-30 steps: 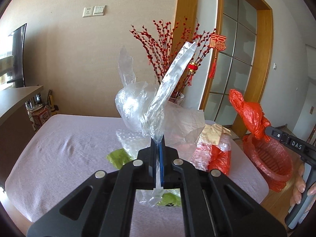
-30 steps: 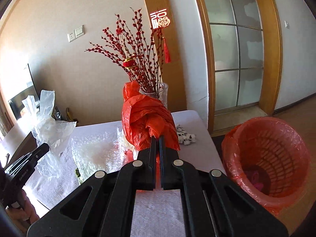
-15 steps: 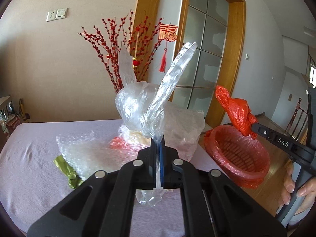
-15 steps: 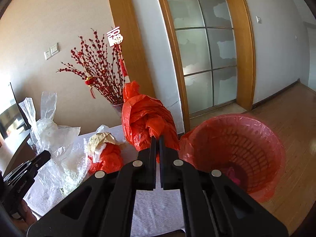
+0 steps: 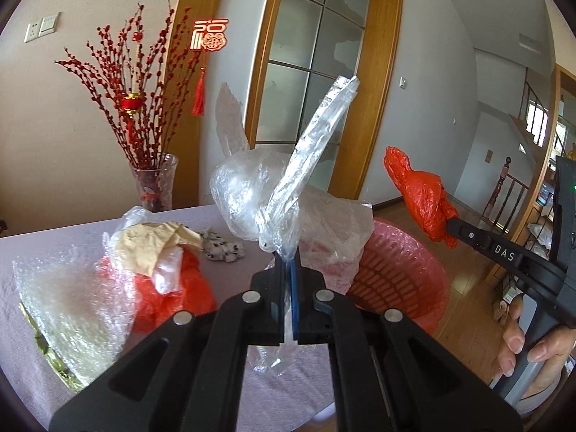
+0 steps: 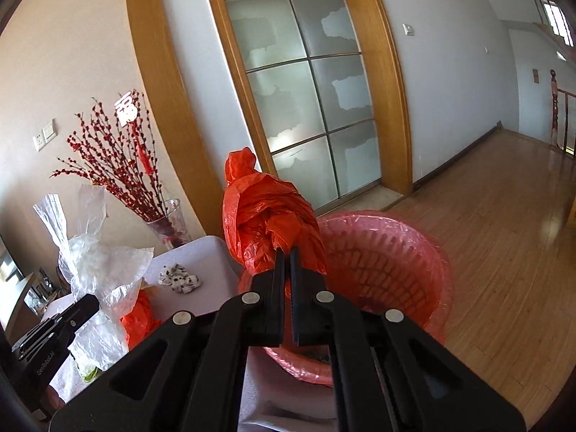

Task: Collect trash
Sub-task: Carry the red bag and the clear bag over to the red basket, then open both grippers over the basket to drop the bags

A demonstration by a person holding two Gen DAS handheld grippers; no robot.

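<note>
Fingers: left gripper clamped tight on a clear plastic bag; right gripper clamped tight on a red plastic bag.

Change: both loads have swung away from the table middle toward the red basket; a second ago the basket sat off to the side, now it lies directly behind both bags. Judged: carry nearly over, release into the basket comes next.

Pose: both grippers tilt gently downward, side by side; a hand grips the right handle.

Left beside the basket, on the table: bubble wrap, paper wad, spotted scrap.
</note>
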